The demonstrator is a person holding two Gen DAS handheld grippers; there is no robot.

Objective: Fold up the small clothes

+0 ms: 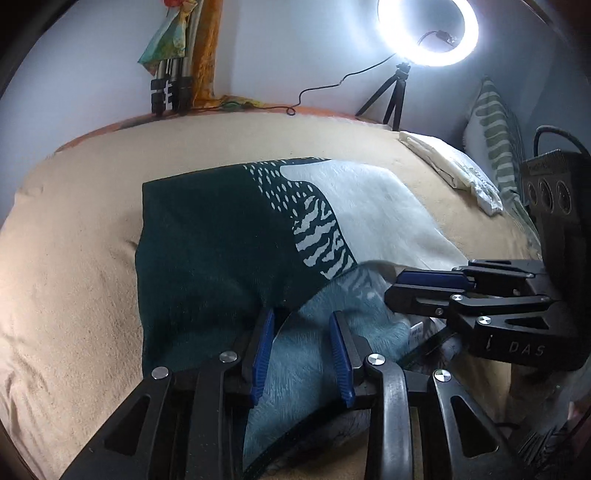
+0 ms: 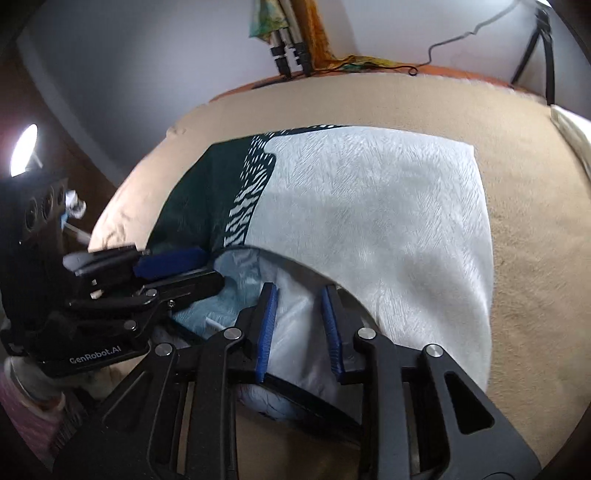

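A small garment [image 1: 221,236], dark green on the left and pale white on the right with a zebra-like band between, lies flat on the tan bed cover [image 1: 74,258]. Its near edge is turned up and shows a light blue inside. My left gripper [image 1: 301,317] is open with that turned-up edge between its blue pads. My right gripper [image 2: 298,291] is open over the white part [image 2: 369,206], the near edge between its pads. In the left wrist view the right gripper [image 1: 397,286] comes in from the right; in the right wrist view the left gripper [image 2: 210,267] comes in from the left.
A ring light on a small tripod [image 1: 428,33] stands at the far edge, its cable trailing left. Folded white cloth [image 1: 454,170] and a striped pillow [image 1: 495,136] lie at the right. Tripod legs [image 1: 171,92] lean in the far corner.
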